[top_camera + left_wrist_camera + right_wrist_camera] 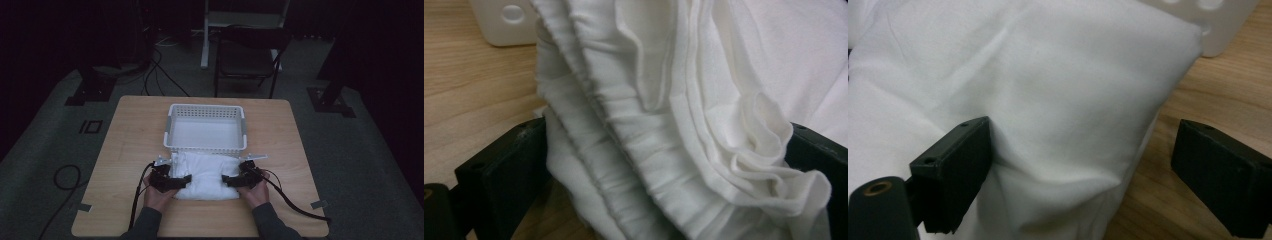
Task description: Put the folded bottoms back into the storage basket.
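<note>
A folded white cloth lies on the wooden table just in front of a white plastic basket. My left gripper is at the cloth's left edge and my right gripper at its right edge, each held in a hand. In the left gripper view the stacked folds of the cloth fill the gap of the wide-set left gripper. In the right gripper view the right gripper stands open: one jaw rests against the cloth, the other is clear of it over bare wood.
The basket is empty and its corner stands close behind the cloth. Bare table stretches to both sides. A dark chair and cables are on the floor beyond the far edge.
</note>
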